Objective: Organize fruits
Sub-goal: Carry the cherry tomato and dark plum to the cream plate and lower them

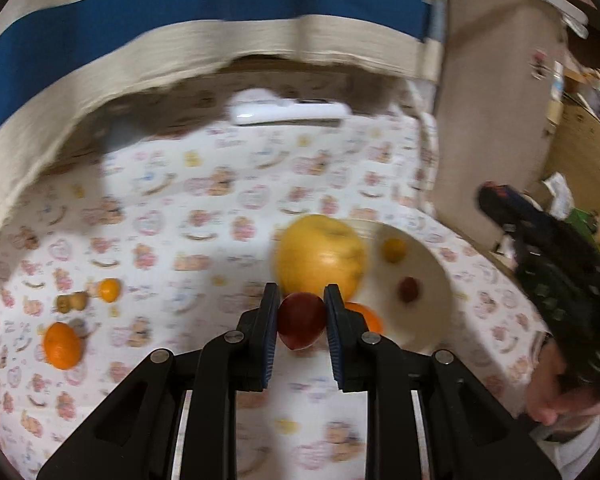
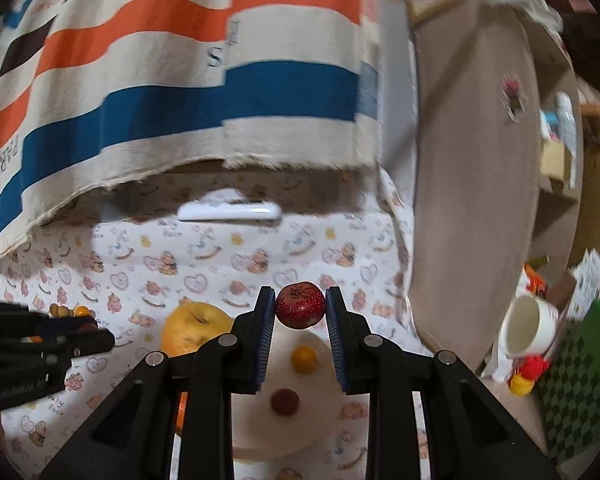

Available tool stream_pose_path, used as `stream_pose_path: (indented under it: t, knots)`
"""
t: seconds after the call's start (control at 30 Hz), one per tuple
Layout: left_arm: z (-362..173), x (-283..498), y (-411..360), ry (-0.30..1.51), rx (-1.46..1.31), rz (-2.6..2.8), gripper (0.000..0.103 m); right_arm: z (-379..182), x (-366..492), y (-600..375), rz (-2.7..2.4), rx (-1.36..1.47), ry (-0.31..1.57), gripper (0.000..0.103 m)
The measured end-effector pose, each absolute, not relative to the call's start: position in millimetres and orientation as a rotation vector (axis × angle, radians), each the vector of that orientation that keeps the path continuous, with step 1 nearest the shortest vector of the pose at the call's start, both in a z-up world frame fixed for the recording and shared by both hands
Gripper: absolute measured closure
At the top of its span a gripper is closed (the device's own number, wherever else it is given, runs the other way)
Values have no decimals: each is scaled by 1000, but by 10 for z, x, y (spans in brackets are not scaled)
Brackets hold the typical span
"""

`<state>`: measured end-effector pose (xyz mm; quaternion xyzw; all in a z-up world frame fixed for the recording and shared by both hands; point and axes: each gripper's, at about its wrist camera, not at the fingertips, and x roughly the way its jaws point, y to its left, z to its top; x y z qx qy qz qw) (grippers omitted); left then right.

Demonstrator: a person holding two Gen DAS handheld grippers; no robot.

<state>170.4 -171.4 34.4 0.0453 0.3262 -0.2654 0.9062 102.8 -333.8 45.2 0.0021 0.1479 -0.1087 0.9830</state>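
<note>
Dark red fruit (image 1: 301, 326) pinched mid-air; speckled red fruit (image 2: 300, 305) likewise. Yellow apple (image 1: 320, 258) beside white plate (image 1: 432, 308) holding two small fruits.

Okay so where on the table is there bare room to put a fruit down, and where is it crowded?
Bare cloth runs from the white remote down to the yellow apple, and left toward the oranges. The plate has room around its two small fruits. Crowded: apple against the plate's left rim.

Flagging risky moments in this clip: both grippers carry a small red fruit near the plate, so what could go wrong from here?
1. Each red fruit is pinched only at the fingers' tips; it might slip.
2. The large yellow fruit sits against the white plate; a lowering gripper could knock it.
3. The right gripper and left gripper converge and may collide.
</note>
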Motion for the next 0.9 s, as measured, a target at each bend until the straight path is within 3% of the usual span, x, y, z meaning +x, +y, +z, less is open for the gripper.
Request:
stream_pose_path:
  t: [0.17, 0.5, 0.9]
  knots:
    - [276, 1572, -2044, 701, 116, -624, 81, 432, 1081, -3631, -191, 121, 358, 76]
    - [3, 1478, -2452, 730, 181, -715, 81, 47, 1434, -3868, -60, 259, 666, 76]
    - [-197, 1520, -2465, 750, 196, -728, 81, -40, 1491, -3786, -78, 226, 716, 76]
